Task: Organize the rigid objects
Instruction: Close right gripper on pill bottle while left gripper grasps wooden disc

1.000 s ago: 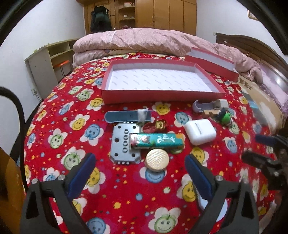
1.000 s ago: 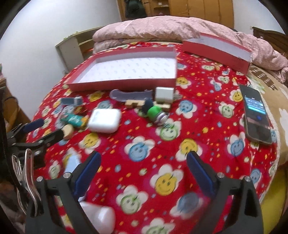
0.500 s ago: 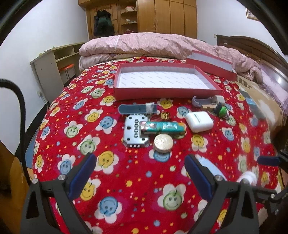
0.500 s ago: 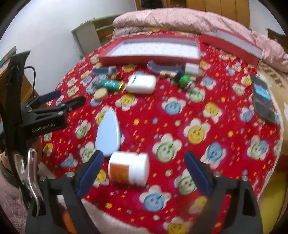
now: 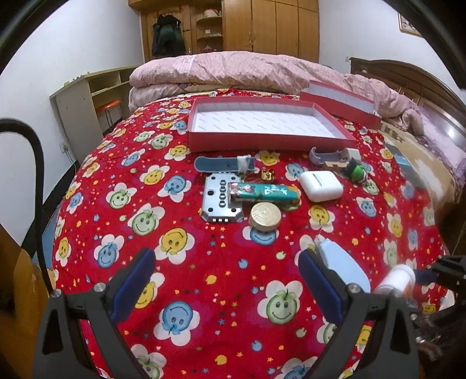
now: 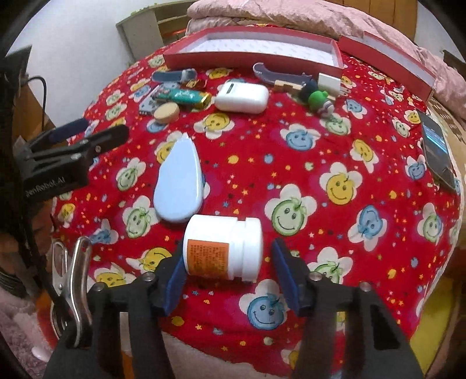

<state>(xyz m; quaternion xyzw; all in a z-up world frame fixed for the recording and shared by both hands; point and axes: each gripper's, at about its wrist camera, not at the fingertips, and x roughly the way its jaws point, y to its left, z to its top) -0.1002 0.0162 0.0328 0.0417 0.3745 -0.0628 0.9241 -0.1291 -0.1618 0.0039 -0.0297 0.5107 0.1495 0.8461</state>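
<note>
Zero items sit in the red box, upper frame; all remain on the bed. Right gripper jaws closing around the white jar, bottom centre. Left gripper jaws wide, empty.

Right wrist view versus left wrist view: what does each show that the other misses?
Only the right wrist view shows the white bottle whole, lying on its side between the closing right hand-held gripper, and the full phone. Only the left wrist view shows the wardrobe and the grey metal plate clearly. Both share the red box, white case, wooden disc and pale blue teardrop piece.
</note>
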